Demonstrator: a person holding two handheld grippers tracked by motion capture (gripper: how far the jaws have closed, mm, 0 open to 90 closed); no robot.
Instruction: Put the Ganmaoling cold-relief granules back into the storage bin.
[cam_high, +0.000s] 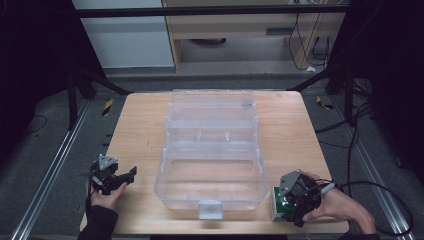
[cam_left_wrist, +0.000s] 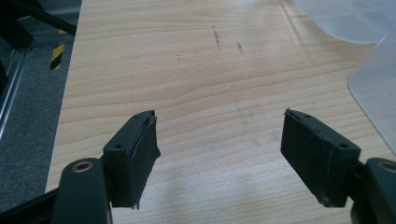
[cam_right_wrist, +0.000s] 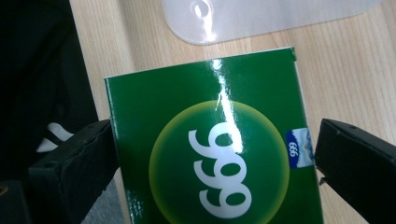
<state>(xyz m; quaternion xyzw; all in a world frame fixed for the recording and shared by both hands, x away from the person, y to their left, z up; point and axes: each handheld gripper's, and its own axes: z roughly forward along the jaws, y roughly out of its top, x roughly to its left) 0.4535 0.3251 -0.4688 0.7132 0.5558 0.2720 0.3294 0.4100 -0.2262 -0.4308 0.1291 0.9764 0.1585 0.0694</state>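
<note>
A green box with a white "999" on a yellow-green disc stands on the table near the front right edge, beside the clear bin's front right corner. In the high view the green box shows a white side. My right gripper reaches down over it, one jaw against each side, shut on it. My left gripper is open over bare wood at the table's front left, with nothing between its jaws. From above, the left gripper points right toward the bin.
A large clear plastic bin with its lid folded back fills the table's middle. Its latch faces the front edge. The wooden table ends close behind both hands. Cables run across the floor at right.
</note>
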